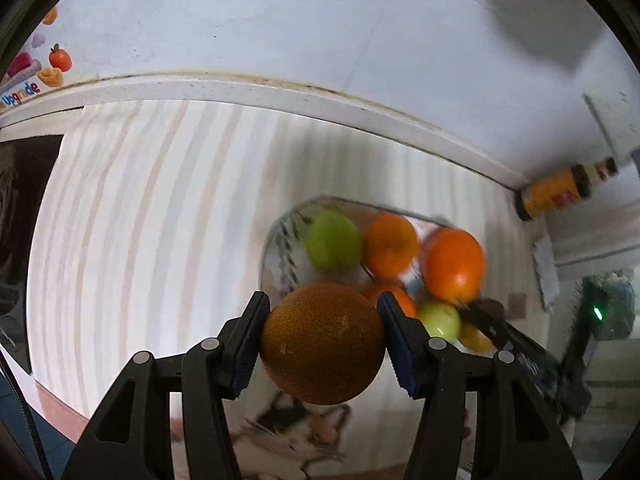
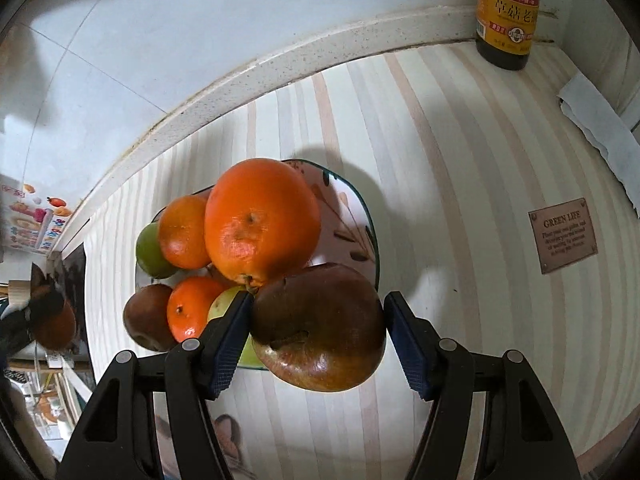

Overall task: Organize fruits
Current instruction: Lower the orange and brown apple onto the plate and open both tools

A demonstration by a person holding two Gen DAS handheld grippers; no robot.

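Blurred in the left view: plate (image 1: 280, 236) of fruit, partly hidden behind orange (image 1: 322, 344) clamped in left gripper (image 1: 322, 346) fingers above striped counter (image 1: 160, 220). Right gripper (image 2: 318, 334) fingers clamped on brown apple (image 2: 320, 326), stem hollow facing camera, over plate's near rim. Open counter rightward.

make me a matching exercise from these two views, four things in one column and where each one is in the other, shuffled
Things:
1. rough orange
2. brown apple
3. big orange
4. sauce bottle

Places:
A. on top of the pile on the plate
B. between the left tongs
C. standing on the counter by the wall
D. between the right tongs

Pairs: 1-B, 2-D, 3-A, 4-C
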